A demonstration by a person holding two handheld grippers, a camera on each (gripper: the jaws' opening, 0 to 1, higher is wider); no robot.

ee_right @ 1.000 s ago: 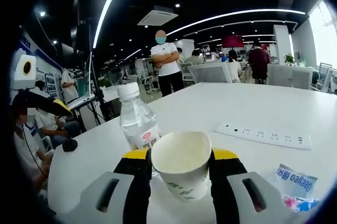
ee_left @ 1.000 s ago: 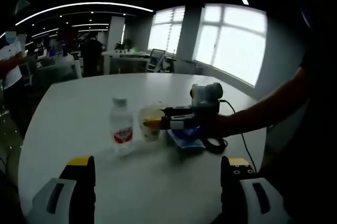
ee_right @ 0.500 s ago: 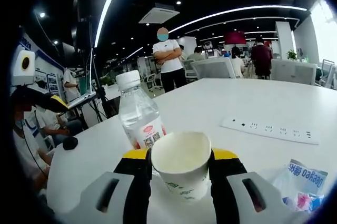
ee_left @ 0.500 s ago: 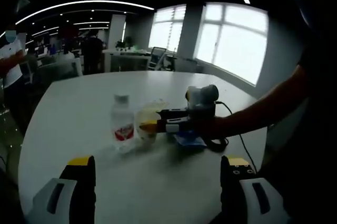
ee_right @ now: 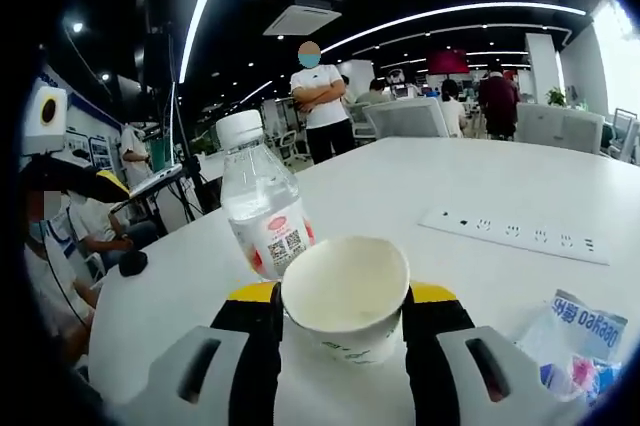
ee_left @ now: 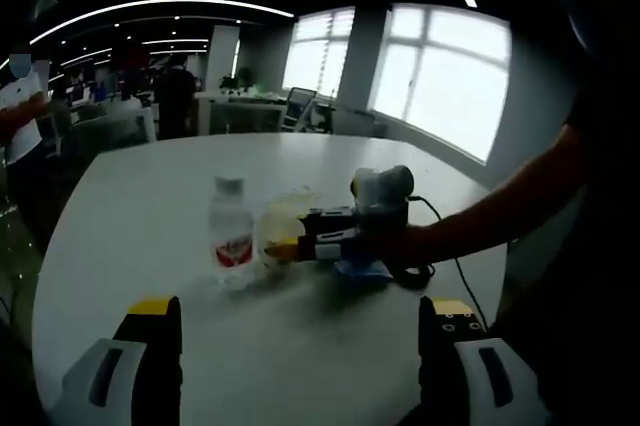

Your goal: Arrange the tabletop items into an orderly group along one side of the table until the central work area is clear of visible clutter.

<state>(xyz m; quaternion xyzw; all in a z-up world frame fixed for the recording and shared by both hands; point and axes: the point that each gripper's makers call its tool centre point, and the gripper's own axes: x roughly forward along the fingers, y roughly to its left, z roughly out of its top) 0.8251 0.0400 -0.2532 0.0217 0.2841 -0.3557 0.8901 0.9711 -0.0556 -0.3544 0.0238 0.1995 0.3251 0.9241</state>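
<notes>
Gripping the cup between my right gripper's yellow-tipped jaws, I see its white inside and open rim, but its base is hidden behind the jaws. The bottle stands just beyond it, a little to the left, cap on, red label facing me; whether cup and bottle touch I cannot tell. To the right a packet lies on the table, partly cut off by the view's edge, its print too small to read. Farther back lies a power strip.

In the left gripper view my left gripper has its jaws wide apart with nothing between them, above the near part of the table. Well ahead, the right gripper reaches in from the right, closed on the cup, which is dim and partly covered. The bottle stands just beside it. The blue packet is mostly hidden under the gripper and my hand. A cable trails off behind.
</notes>
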